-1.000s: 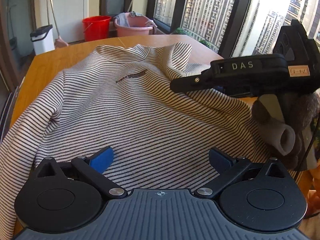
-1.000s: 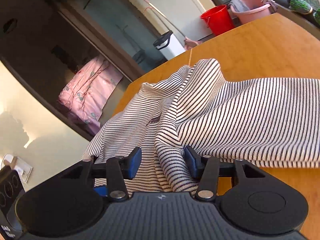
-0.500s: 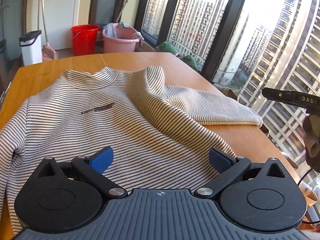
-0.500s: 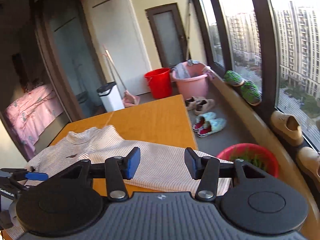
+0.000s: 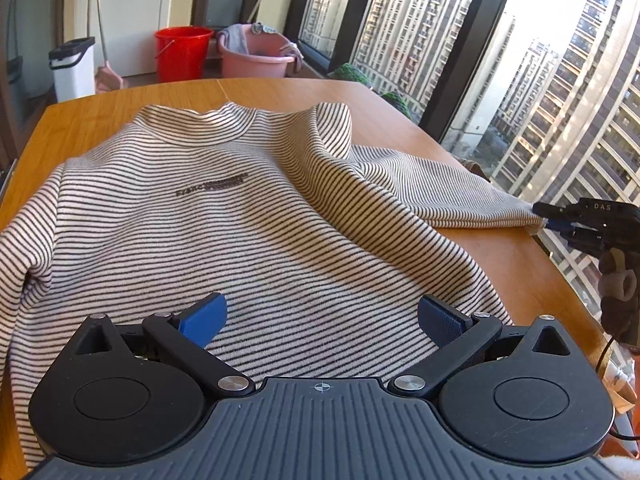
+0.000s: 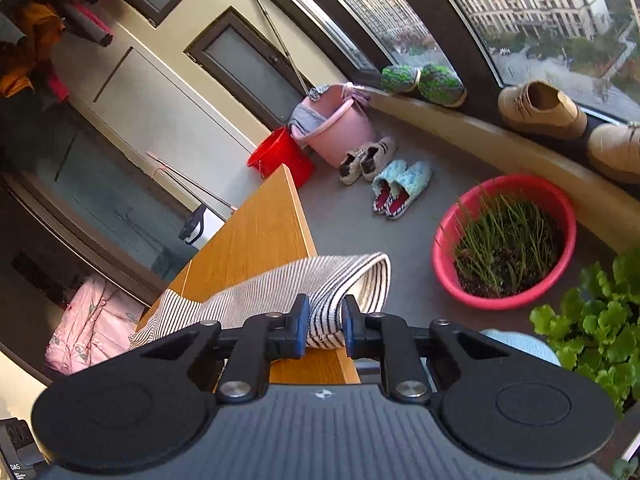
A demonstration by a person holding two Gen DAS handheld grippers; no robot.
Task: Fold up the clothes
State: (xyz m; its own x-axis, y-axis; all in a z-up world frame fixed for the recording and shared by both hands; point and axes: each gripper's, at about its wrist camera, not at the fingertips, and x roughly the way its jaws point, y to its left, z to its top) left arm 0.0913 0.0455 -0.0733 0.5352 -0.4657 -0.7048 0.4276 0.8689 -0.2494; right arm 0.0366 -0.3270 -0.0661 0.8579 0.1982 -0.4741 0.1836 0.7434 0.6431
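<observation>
One black-and-white striped knit sweater (image 5: pixel 248 216) lay on the wooden table (image 5: pixel 100 116); the right gripper (image 6: pixel 324 326) was closing, apparently onto its sleeve cuff (image 6: pixel 360 280), while the left gripper (image 5: pixel 320 320) gaped wide, empty.

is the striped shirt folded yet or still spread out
Mostly spread: the striped shirt lies flat, front up, on the table, one sleeve stretched sideways.

Windows: tall dark-framed panes (image 5: pixel 492 52) along one side, high-rise blocks outside.
Light: low warm sun.
Worktop: orange-brown wood (image 5: pixel 100 112), edge beside the window side.
Floor: grey (image 6: pixel 420 208), with a red bucket (image 5: pixel 182 54), pink basin (image 5: pixel 256 58), slippers (image 6: pixel 400 190), red planter of grass (image 6: pixel 504 240).
Sill: tan shoes (image 6: pixel 540 110), green shoes (image 6: pixel 424 80).
Walls: cream, with a frosted dark-framed door (image 6: pixel 248 66).
Bin: white, black lid (image 5: pixel 72 68).
</observation>
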